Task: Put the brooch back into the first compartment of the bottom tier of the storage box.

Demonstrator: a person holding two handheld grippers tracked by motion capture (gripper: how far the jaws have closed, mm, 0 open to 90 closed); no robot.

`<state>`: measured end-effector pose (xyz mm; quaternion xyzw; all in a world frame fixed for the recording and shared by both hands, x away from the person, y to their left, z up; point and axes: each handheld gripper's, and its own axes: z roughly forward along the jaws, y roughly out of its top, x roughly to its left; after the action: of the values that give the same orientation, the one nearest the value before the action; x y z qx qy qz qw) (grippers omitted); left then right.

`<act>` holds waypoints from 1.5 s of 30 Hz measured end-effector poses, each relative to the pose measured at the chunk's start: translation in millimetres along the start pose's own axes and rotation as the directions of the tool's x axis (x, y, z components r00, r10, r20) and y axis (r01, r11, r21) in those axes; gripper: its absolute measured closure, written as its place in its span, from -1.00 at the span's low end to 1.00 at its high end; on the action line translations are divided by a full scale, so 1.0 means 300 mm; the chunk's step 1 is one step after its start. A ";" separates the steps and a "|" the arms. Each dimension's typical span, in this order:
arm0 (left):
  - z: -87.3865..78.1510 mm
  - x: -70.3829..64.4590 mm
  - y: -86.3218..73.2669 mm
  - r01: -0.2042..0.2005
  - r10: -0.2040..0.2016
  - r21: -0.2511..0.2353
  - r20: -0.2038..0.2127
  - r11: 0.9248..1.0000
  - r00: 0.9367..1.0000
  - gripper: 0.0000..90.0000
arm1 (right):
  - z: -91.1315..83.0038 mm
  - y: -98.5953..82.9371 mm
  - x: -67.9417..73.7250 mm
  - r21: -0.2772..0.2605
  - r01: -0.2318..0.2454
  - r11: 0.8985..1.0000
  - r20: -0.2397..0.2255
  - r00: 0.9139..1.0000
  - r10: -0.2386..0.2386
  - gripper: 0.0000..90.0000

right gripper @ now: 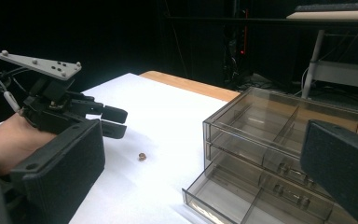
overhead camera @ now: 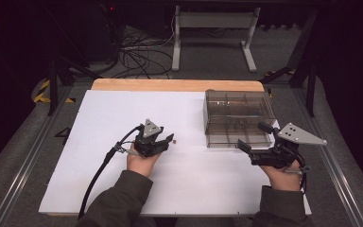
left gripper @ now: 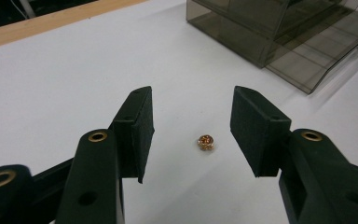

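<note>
Two drawers stack in the smoky clear plastic organiser box (overhead camera: 236,116) at the white desk (overhead camera: 123,189) sheet's far right; the divided lower one is pulled out. Left gripper (overhead camera: 166,142) and right gripper (overhead camera: 254,137) both spread their fingers wide.

Left gripper view: a small round golden bead (left gripper: 205,142) lies on the desk between the matte black fingers (left gripper: 135,130), untouched.

Right gripper view: compartments look empty.

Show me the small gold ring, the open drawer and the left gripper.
small gold ring (left gripper: 205,142), left gripper view, its top.
open drawer (right gripper: 223,196), right gripper view, its front wall.
left gripper (left gripper: 192,133), left gripper view, between its fingertips.
</note>
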<state>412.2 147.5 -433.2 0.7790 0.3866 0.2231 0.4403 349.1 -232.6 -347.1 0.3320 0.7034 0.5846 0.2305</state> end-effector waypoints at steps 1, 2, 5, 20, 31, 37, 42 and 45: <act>0.004 0.001 -0.001 -0.006 0.006 0.005 -0.004 1.000 1.000 0.11 | 0.001 0.000 -0.001 0.002 -0.001 1.000 0.000 1.000 0.001 -0.98; 0.009 0.000 -0.003 -0.003 0.003 0.013 -0.006 1.000 1.000 0.11 | 0.001 -0.001 -0.001 0.005 -0.003 1.000 -0.002 1.000 0.003 -0.99; 0.022 -0.002 -0.007 -0.003 0.003 0.021 -0.009 1.000 1.000 0.11 | 0.004 -0.002 -0.001 0.009 -0.004 1.000 -0.003 1.000 0.004 -0.98; 0.084 -0.007 -0.017 0.015 -0.015 0.076 0.004 0.997 1.000 0.20 | 0.007 -0.003 -0.003 0.017 -0.017 1.000 -0.002 1.000 0.017 -0.99; 0.113 -0.013 -0.025 0.022 -0.023 0.111 0.005 0.994 1.000 0.25 | 0.008 -0.003 -0.004 0.020 -0.018 1.000 -0.003 1.000 0.018 -0.99; 0.128 -0.021 -0.024 0.019 -0.020 0.132 0.003 0.991 1.000 0.32 | 0.011 -0.004 -0.004 0.022 -0.017 1.000 -0.006 1.000 0.018 -0.98; 0.142 -0.031 -0.022 0.017 -0.019 0.149 0.010 0.989 1.000 0.39 | 0.012 -0.004 -0.003 0.023 -0.016 1.000 -0.007 1.000 0.017 -0.99; 0.151 -0.038 -0.020 0.009 -0.010 0.171 0.004 0.985 1.000 0.43 | 0.012 -0.004 -0.003 0.023 -0.017 1.000 -0.008 1.000 0.017 -0.98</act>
<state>434.1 117.1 -461.8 0.8127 0.4068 0.1853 0.3739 352.0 -231.1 -349.0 0.3382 0.7083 0.5798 0.2188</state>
